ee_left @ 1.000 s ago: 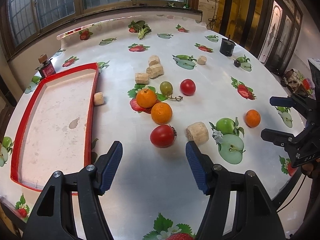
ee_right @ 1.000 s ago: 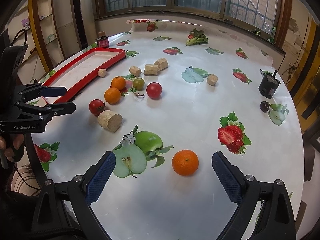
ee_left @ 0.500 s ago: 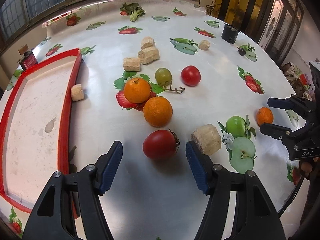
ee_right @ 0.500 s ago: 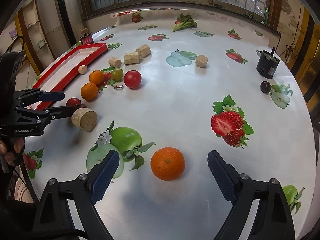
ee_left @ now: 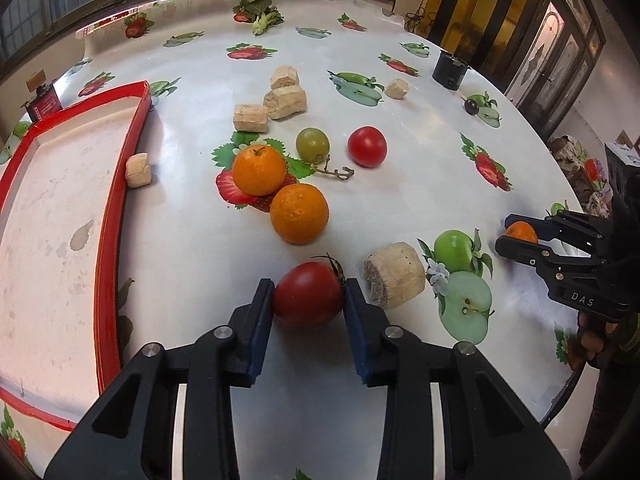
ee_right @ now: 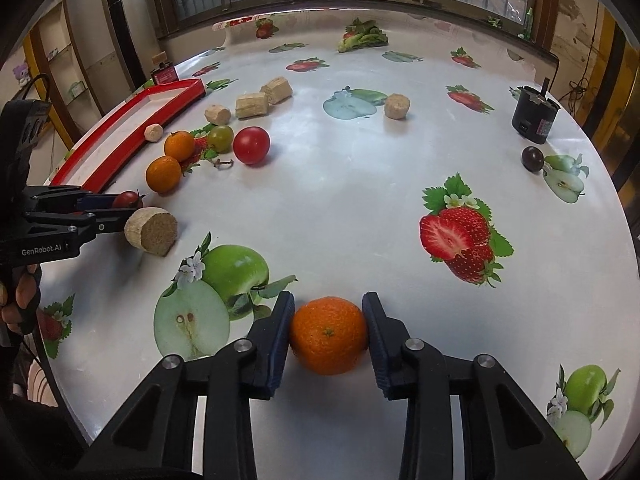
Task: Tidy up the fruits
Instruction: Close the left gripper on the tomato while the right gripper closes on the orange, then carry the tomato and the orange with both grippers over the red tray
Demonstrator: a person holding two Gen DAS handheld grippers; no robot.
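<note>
Both grippers are clamping down now after gaping a second ago: left gripper squeezing the tomato, right gripper pinching the orange, so they're looking ready for the red tray.

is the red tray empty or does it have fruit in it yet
Empty of fruit: the tray shows only its bare, stained white floor. The tomato and orange sit on the table, each between tongs.

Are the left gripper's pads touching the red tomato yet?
Touching. In the left wrist view both blue pads of the left gripper press the red tomato's sides, no gap showing.
</note>
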